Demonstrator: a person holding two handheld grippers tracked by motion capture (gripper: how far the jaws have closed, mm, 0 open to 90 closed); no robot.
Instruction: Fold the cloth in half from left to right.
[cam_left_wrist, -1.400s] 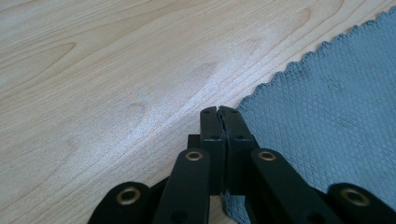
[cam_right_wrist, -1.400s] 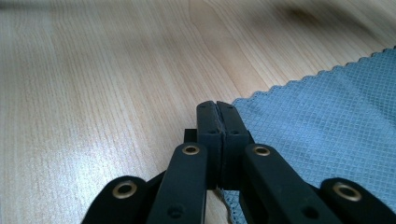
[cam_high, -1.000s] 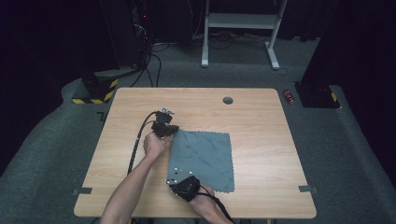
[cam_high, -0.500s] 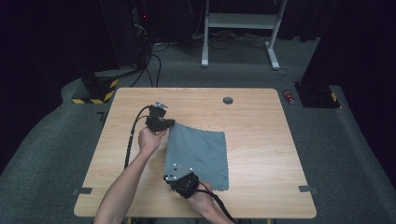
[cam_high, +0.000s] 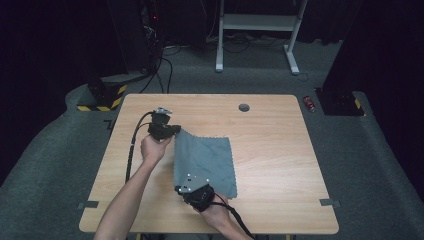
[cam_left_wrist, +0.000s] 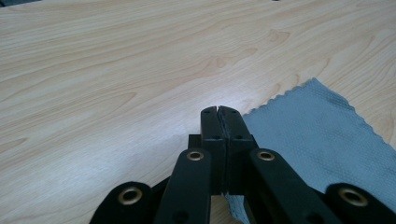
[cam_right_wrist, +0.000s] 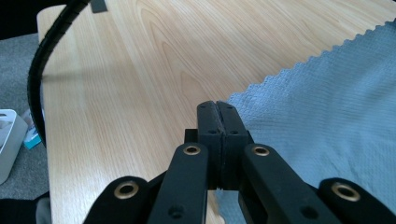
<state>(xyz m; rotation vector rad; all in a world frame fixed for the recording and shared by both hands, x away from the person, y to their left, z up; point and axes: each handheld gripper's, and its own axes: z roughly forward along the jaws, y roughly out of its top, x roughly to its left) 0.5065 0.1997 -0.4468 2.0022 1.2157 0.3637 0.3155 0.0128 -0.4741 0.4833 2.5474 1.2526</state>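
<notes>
Both the left gripper and right gripper pinch corners of the grey cloth, lifting its left edge at frame centre.

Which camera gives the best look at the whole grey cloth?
The high view: the grey cloth lies there whole on the table, each gripper at a corner. The left and right gripper views show just the pinched corners.

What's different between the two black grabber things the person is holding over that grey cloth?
The left gripper sits at the cloth's far left corner, out toward the middle of the table; the right gripper sits at its near left corner, close to the table's front edge. A curved black cable loops from the left gripper along the forearm; the right gripper's cable runs off behind the hand. Both are black, with jaws shut, each pinching a corner of the cloth.
</notes>
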